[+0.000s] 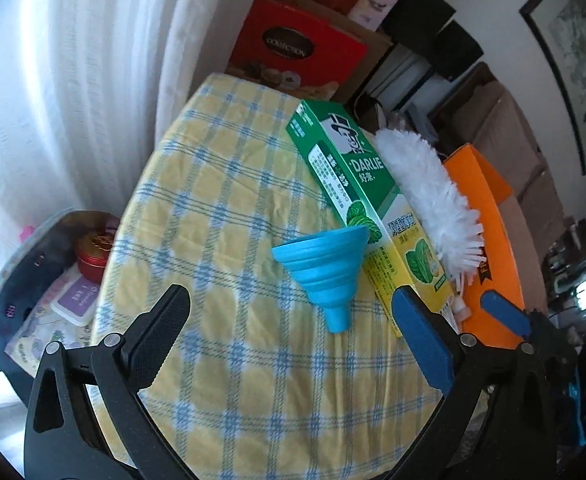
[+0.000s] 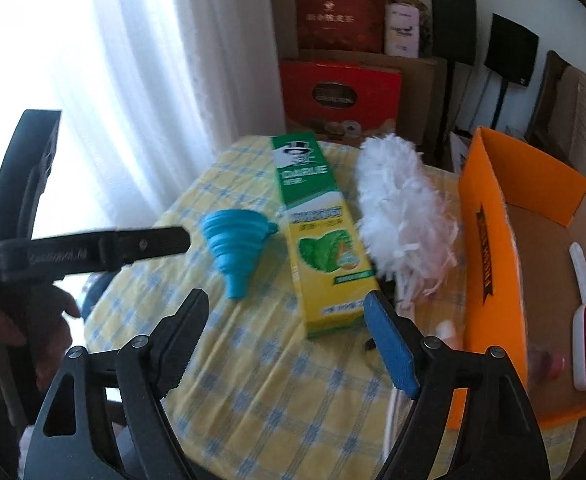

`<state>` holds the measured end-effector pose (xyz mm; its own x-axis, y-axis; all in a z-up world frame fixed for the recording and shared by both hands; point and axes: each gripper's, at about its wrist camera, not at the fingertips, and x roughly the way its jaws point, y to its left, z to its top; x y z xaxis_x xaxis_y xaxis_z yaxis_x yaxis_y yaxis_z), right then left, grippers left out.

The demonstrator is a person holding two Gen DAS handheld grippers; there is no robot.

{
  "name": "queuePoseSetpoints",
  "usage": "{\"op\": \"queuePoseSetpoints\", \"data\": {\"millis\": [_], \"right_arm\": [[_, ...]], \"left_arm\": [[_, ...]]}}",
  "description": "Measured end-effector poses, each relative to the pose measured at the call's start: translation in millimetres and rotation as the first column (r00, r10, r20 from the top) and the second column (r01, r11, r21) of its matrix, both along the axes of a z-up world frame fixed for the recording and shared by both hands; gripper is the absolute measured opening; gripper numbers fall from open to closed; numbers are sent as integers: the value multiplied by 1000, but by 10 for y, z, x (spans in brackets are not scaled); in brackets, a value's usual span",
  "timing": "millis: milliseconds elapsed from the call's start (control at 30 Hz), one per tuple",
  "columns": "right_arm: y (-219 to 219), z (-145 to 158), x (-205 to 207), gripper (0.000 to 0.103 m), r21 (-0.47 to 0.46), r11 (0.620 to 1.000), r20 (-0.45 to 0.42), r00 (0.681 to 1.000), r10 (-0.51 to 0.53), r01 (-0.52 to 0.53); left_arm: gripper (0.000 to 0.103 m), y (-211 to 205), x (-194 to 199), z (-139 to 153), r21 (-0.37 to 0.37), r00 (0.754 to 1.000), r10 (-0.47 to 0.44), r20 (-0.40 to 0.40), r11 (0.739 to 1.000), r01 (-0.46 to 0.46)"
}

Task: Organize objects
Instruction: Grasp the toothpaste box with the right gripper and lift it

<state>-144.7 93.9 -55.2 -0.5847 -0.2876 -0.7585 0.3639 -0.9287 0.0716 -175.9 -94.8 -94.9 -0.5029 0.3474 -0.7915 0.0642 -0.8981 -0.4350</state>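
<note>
We've got two identical grippers, left point(image 1: 289, 308) & right point(image 2: 283, 314): matte black plastic linkage arms w/ triangular cutouts, silver pivot screws at each joint. Each has one black pad w/ fine ribbed texture & one plain blue pad. Seen from the right cam, the left unit's black frame shows embossed lettering, too blurred to read. Hand point(image 2: 33, 332) behind it, dim.

Bare tablecloth point(image 1: 221, 240) left of funnel point(image 1: 321, 268).
</note>
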Motion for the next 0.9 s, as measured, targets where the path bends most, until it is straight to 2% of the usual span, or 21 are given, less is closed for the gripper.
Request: {"op": "queuePoseSetpoints", "data": {"millis": [133, 333, 400, 467, 600, 767, 900], "right_arm": [[28, -92, -155, 82, 28, 999, 14, 999, -36, 35], [44, -303, -319, 82, 85, 995, 51, 997, -53, 48], [46, -378, -348, 74, 85, 995, 76, 996, -51, 44], [50, -436, -374, 63, 79, 996, 102, 994, -45, 37], [71, -457, -376, 62, 62, 998, 104, 994, -41, 34], [153, -382, -340, 61, -14, 999, 140, 990, -32, 34], [221, -282, -242, 60, -66, 997, 162, 986, -25, 37]], "left_arm": [[98, 58, -80, -51, 17, 1000, -1, 18, 1000, 1], [98, 117, -113, 16, 49, 1000, -9, -6, 999, 9], [95, 168, -118, 25, 63, 1000, -26, -9, 998, 26], [91, 224, -115, 22, 70, 999, -42, -6, 997, 42], [87, 317, -95, -2, 96, 998, -65, 3, 993, 64], [87, 460, -67, -46, 171, 994, -105, 12, 980, 101], [87, 551, -50, -47, 167, 993, -115, 8, 980, 112]]}}
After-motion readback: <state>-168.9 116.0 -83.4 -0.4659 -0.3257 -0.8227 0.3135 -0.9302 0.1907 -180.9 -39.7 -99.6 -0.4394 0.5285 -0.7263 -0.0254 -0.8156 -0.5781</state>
